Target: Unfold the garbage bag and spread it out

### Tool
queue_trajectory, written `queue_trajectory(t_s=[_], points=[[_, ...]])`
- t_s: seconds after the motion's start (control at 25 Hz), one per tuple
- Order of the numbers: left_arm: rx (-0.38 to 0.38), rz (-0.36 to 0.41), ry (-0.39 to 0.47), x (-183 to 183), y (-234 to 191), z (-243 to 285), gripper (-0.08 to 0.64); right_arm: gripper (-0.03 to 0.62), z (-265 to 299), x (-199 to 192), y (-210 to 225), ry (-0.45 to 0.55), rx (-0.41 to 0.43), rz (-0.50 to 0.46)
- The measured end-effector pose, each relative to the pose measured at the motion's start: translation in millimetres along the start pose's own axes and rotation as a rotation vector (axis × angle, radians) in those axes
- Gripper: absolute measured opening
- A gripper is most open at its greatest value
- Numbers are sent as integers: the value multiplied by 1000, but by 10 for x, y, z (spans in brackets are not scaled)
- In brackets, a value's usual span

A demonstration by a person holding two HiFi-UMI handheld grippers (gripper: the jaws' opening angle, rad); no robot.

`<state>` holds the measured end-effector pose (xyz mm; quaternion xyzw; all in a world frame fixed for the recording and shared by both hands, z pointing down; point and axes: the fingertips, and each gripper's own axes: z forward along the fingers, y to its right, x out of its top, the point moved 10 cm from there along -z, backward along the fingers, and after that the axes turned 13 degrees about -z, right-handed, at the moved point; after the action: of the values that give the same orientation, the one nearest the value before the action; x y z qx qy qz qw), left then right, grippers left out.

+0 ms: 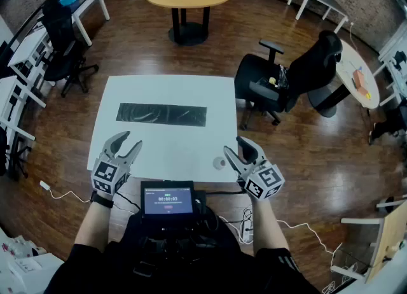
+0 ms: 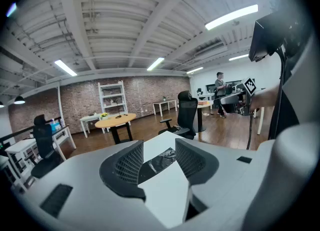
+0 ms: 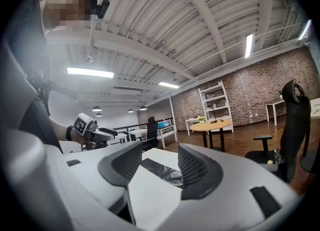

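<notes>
In the head view the garbage bag is seen whole: a folded dark strip lying flat across the far half of the white tabletop. The left gripper and right gripper are held over the near edge, well apart from the bag. Each has its jaws moderately spread, with nothing gripped. In the two gripper views only a short stretch of the bag is caught through the jaw gap. A distant standing person is shown by the left gripper view alone, and the chest-mounted screen by the head view alone.
</notes>
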<state>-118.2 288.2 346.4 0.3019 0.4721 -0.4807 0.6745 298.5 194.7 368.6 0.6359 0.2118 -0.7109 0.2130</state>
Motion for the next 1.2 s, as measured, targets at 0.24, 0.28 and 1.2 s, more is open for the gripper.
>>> queue_trajectory(t_s=[0.24, 0.28, 1.2], points=[[-22, -4, -25, 24, -126, 227, 195, 253, 145, 27, 93, 7, -16, -23], [-30, -4, -30, 33, -158, 281, 195, 254, 179, 33, 111, 5, -25, -18], [-424, 169, -182, -19, -670, 2011, 173, 239, 1208, 87, 308, -186, -188, -24]])
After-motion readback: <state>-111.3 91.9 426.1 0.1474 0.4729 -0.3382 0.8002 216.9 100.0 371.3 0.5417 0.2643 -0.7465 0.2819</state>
